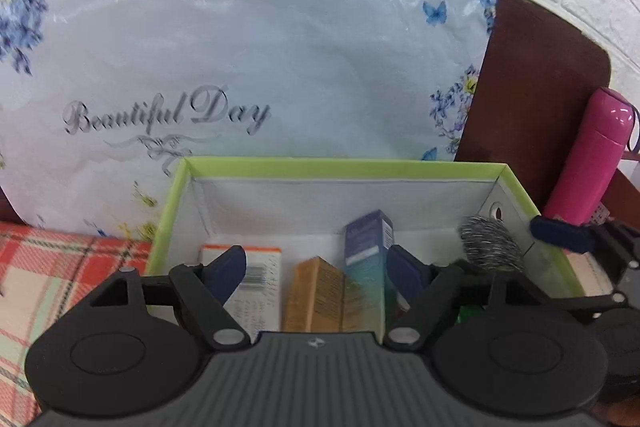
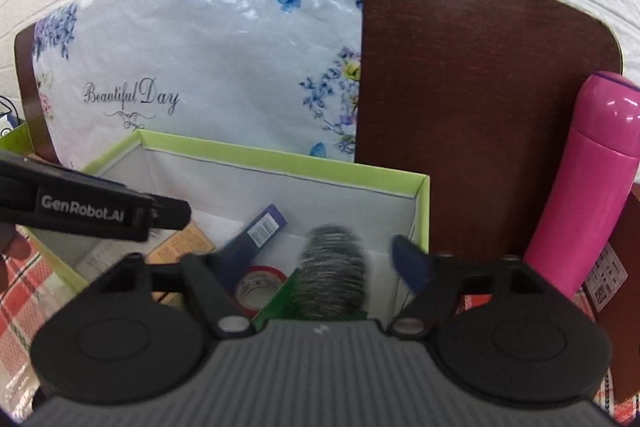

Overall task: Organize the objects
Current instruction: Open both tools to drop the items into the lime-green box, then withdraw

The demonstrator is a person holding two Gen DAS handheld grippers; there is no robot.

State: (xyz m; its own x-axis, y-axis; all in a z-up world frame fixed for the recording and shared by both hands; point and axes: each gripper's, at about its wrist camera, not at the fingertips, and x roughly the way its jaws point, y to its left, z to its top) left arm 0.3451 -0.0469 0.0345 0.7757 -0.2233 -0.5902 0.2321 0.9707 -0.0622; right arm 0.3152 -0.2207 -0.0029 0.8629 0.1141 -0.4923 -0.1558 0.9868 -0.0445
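A box with a lime-green rim (image 1: pixel 340 165) and white inside sits in front of both grippers. In it lie a white-and-orange carton (image 1: pixel 260 267), a tan carton (image 1: pixel 316 295), a blue-teal carton (image 1: pixel 368 239), a purple carton (image 2: pixel 260 231), a red tape roll (image 2: pixel 260 285) and a grey scrubber (image 2: pixel 332 267), which is blurred. My left gripper (image 1: pixel 318 265) is open over the box's left half, nothing between its pads. My right gripper (image 2: pixel 320 263) is open over the right half. The scrubber shows between its fingers, with a gap on each side.
A pink bottle (image 2: pixel 592 179) stands right of the box against a dark brown board (image 2: pixel 480 87). A floral plastic-wrapped package (image 1: pixel 240 47) leans behind the box, below a white brick wall. Plaid cloth (image 1: pixel 60 267) covers the surface. The left gripper's body (image 2: pixel 92 211) crosses the right wrist view.
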